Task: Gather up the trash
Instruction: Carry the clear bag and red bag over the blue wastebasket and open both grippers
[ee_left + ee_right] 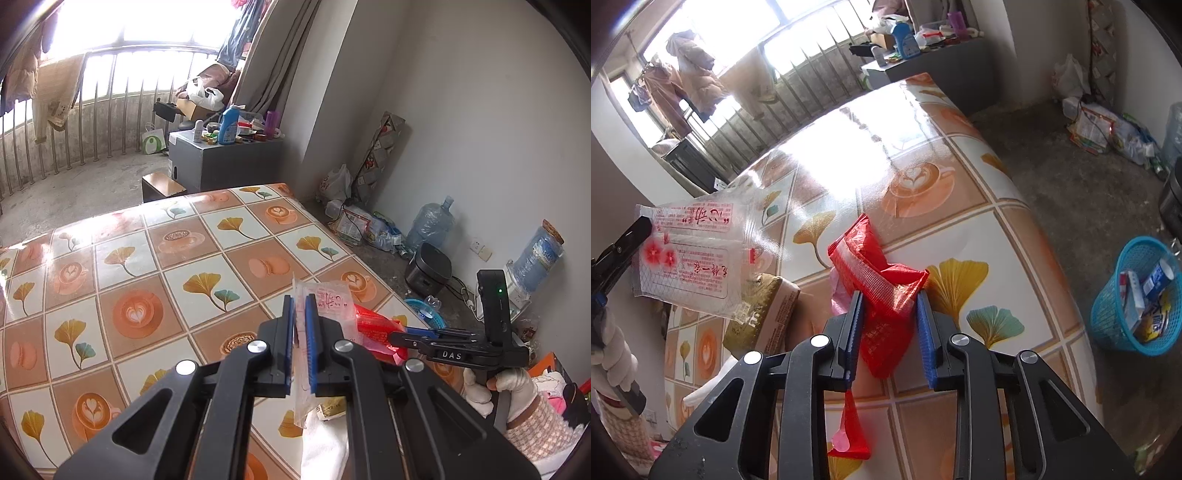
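Wrappers gripped: left gripper (300, 314) pinches clear bag (690, 254), right gripper (890, 314) squeezes red wrapper (882, 280); slick plastic could slip before basket (1108, 325).

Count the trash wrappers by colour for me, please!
Clear wrapper with red print: 1, in the left gripper
Red wrapper: 1, in the right gripper
Gold packet: 1, on the table
Total: 3
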{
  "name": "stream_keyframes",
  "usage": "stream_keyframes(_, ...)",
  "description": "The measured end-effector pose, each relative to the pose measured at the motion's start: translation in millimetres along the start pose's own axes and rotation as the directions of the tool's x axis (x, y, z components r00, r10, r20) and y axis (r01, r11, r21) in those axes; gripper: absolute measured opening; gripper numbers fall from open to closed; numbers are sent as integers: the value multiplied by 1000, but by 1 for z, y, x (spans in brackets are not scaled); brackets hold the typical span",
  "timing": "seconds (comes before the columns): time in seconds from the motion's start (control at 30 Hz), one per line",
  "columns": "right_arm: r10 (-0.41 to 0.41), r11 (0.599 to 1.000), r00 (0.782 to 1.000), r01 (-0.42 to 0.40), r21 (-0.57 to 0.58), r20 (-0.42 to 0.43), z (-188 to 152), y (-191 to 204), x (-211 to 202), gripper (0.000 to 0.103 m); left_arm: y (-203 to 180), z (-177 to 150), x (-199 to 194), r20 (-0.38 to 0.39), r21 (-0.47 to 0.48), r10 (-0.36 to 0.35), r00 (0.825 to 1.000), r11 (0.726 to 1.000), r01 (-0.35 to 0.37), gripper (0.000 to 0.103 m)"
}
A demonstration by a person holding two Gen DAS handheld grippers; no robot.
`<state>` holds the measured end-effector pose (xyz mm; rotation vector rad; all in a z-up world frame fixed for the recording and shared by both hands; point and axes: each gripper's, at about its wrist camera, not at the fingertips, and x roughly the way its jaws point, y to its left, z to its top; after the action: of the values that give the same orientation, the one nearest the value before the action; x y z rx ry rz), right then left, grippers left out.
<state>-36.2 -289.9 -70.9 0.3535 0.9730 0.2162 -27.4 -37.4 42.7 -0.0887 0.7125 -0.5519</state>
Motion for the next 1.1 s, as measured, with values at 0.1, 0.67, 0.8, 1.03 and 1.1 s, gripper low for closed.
stream_keyframes(0.1, 14, 1000, 1000, -15, 19, 21, 2, -4, -7, 24, -5, 4, -5, 16, 11, 0, 1000, 1000, 0, 5)
stream_keyframes(0.67, 2, 986, 983, -33, 165, 183, 8, -57, -63, 24, -76, 44, -6, 87, 157, -65, 994, 986, 51, 5)
stream_keyframes(0.8, -38, 975, 969, -18, 222, 244, 11, -86, -85, 24, -106, 57, 9, 75, 208, -110, 991, 974, 93, 5)
stream_keyframes(1.03, -188, 909, 923, 34, 415, 337, 0, -166, -133, 25, -181, 79, 63, -7, 277, -241, 971, 932, 233, 5)
stream_keyframes(1.1, -241, 872, 909, 50, 487, 339, -8, -191, -142, 25, -207, 83, 85, -48, 291, -271, 961, 917, 273, 5)
